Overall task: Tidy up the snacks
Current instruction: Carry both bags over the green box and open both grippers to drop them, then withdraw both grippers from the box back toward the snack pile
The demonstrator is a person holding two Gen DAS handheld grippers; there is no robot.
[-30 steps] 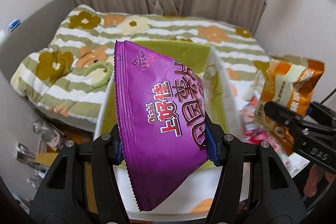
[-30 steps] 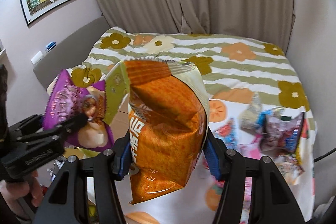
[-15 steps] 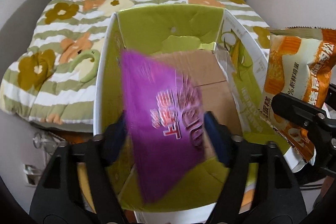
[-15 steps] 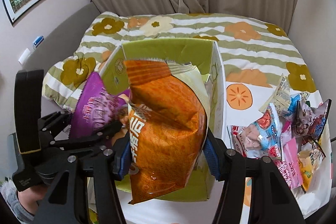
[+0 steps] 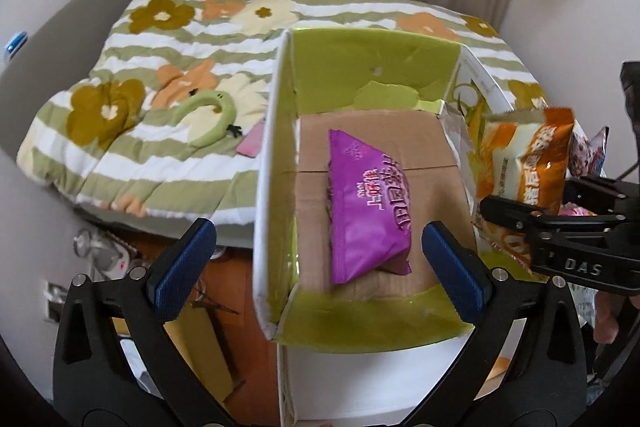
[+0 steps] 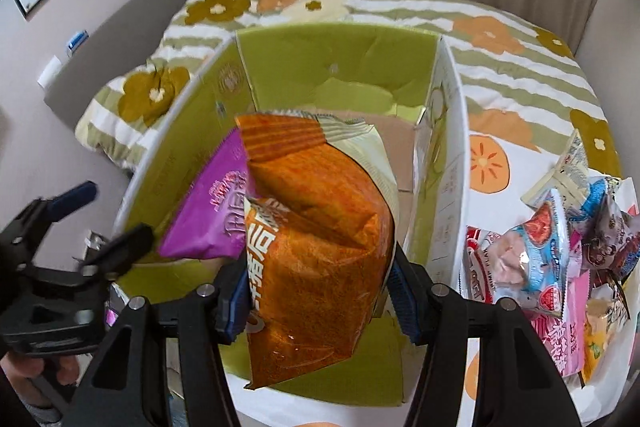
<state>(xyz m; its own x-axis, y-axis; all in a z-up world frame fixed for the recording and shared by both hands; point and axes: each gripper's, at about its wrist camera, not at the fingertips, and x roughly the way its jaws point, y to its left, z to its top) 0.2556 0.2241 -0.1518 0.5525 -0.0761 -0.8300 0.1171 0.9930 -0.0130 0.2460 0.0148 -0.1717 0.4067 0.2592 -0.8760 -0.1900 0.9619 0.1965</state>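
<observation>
Left gripper (image 5: 318, 257) above near end of box (image 5: 360, 75), jaws spread wide, nothing between blue pads (image 5: 182, 269). Purple snack bag (image 5: 366, 205) lies flat on brown cardboard floor inside box (green inner walls, flaps up). Right gripper (image 6: 318, 291) jaws clamped on orange snack bag (image 6: 316, 247), held upright over box's near edge, purple bag just behind it on left. Box sits on bed (image 5: 160, 75) with flowered quilt. Pile of small snack packets (image 6: 560, 251) on bed right of box.
</observation>
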